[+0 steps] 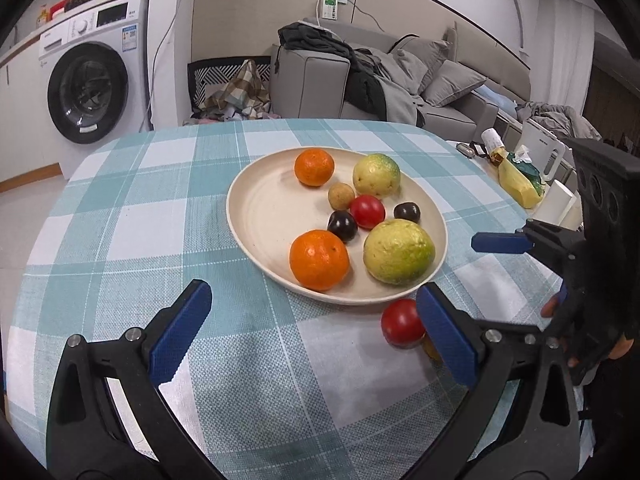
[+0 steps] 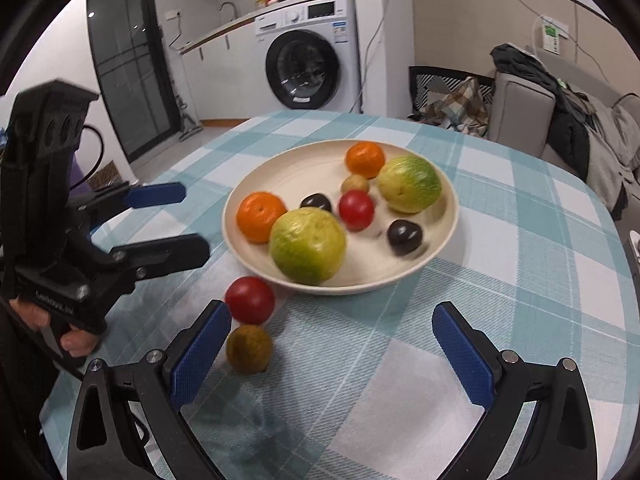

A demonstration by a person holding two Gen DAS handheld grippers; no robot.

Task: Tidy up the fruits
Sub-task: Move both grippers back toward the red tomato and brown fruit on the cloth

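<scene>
A cream plate on the checked tablecloth holds two oranges, two yellow-green fruits, a red tomato, two dark plums and a small brown fruit. Off the plate, by its near rim, lie a second red tomato and a brown fruit. My left gripper is open and empty, its right finger just beside that loose tomato. My right gripper is open and empty, its left pad close to the brown fruit.
The round table's edge curves close on the left and right. A side surface at the right carries a white kettle, a cup and a yellow bag. A washing machine and a grey sofa stand beyond the table.
</scene>
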